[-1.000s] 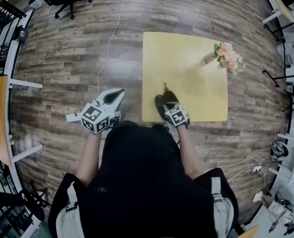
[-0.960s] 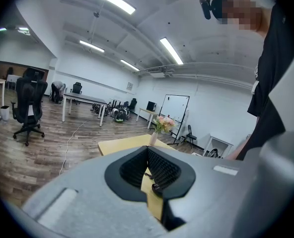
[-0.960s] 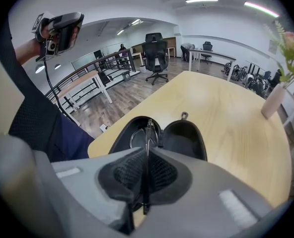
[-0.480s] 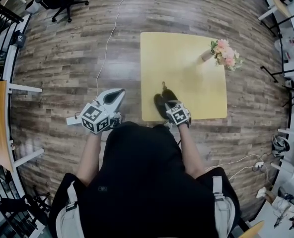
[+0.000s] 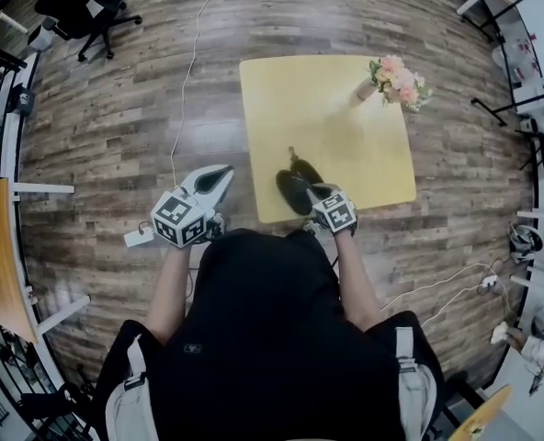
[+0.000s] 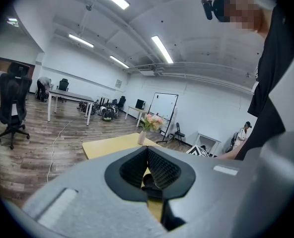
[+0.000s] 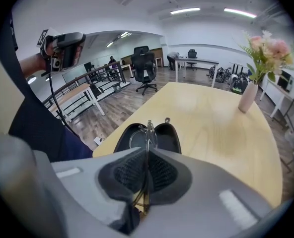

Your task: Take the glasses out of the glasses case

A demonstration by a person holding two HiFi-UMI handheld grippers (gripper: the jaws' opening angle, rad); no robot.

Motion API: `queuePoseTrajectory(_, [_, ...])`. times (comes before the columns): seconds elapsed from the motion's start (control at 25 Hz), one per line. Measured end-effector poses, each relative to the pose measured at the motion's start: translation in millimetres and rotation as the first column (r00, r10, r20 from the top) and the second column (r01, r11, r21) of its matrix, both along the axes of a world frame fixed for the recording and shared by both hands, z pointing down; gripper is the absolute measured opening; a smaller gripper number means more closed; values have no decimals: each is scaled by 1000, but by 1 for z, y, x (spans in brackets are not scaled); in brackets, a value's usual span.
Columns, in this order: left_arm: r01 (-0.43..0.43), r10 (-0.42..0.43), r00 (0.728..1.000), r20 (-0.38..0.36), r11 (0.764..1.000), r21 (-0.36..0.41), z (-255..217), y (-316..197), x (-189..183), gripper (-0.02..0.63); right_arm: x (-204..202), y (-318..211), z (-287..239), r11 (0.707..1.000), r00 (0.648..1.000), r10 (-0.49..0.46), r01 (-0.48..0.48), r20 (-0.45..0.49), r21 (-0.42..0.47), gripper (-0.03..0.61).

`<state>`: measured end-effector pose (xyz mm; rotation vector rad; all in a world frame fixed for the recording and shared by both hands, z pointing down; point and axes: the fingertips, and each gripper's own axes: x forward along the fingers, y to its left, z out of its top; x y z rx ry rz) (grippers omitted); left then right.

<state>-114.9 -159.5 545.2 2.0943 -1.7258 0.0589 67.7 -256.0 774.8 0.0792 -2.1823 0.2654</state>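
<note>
The right gripper is clamped on the glasses, held just above the open case. The left gripper, jaws together and empty, hangs well left of the case. The removal looks nearly done; next, carry the glasses clear of the case.

- Left tool: jaws together, nothing between them, held beyond the desk's left edge.
- Right tool: jaws pinched on the glasses, over the desk's near edge.
</note>
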Motion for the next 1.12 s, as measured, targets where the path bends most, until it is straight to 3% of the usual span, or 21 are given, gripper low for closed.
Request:
queuePoseTrajectory(0.48, [-89,90,996,-26,996,15,6,-32,31,11,23,-14,-41,997,986,69,-75,151,36,18])
queuePoseTrajectory(0.8, [-119,119,992,-43,993,15,13,-41,44,11,22,-20,-80,996,956,55,-72,289,48,17])
queuePoseTrajectory(1.12, [-114,114,993,-31,993,19,8,-48,38,11,14,-22,-113,995,932,37,-69,362,75,17])
